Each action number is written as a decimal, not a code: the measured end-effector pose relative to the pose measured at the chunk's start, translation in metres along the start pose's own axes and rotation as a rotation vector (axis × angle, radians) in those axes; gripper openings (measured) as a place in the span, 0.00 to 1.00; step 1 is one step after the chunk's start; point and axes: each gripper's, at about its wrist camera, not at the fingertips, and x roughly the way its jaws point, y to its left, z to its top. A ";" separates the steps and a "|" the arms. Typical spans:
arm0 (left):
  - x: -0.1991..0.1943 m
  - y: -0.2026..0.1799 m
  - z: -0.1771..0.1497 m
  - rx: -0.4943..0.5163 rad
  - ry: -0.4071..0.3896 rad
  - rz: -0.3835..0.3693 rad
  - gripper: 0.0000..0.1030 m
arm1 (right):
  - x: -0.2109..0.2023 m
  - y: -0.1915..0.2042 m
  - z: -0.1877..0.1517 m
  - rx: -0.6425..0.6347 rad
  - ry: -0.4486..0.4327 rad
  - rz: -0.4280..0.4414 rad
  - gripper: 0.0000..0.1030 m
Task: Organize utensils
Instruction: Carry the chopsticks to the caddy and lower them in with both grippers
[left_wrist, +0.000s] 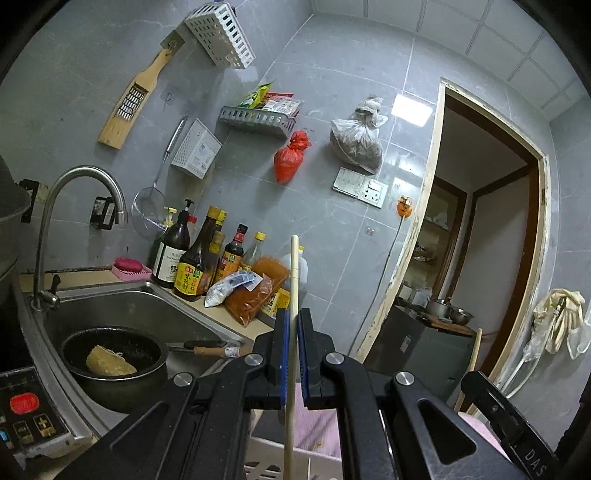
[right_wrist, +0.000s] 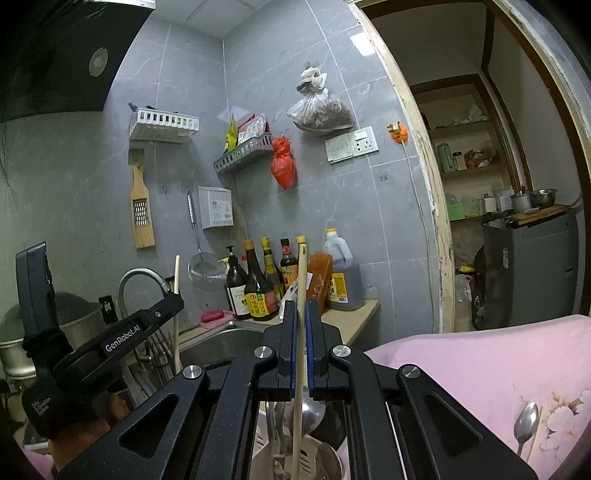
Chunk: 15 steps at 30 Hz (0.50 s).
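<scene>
**A chopstick upright in each gripper**

The left gripper (left_wrist: 291, 332) clamps a chopstick (left_wrist: 293, 280) standing nearly vertical, tip up. The right gripper (right_wrist: 302, 325) pinches a second chopstick (right_wrist: 301, 280), likewise upright, above a utensil basket (right_wrist: 314, 458). Both grippers point level toward the tiled wall (left_wrist: 332, 229).

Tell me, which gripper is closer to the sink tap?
Left. The left gripper sits right beside the sink tap, while the right gripper is farther right.

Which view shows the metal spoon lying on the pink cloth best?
The right wrist view: the spoon lies in plain sight on the pink floral cloth, bowl up, at lower right. The left wrist view shows only slivers of pink cloth and no spoon.
</scene>
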 end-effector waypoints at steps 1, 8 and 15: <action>-0.002 -0.002 -0.002 0.012 -0.010 0.005 0.05 | -0.001 0.000 -0.001 -0.004 0.001 0.001 0.04; -0.011 -0.012 -0.012 0.085 -0.031 0.026 0.05 | -0.003 -0.002 -0.006 -0.003 0.023 0.013 0.04; -0.024 -0.017 -0.018 0.173 0.048 0.012 0.05 | -0.011 0.000 -0.008 -0.022 0.066 0.040 0.04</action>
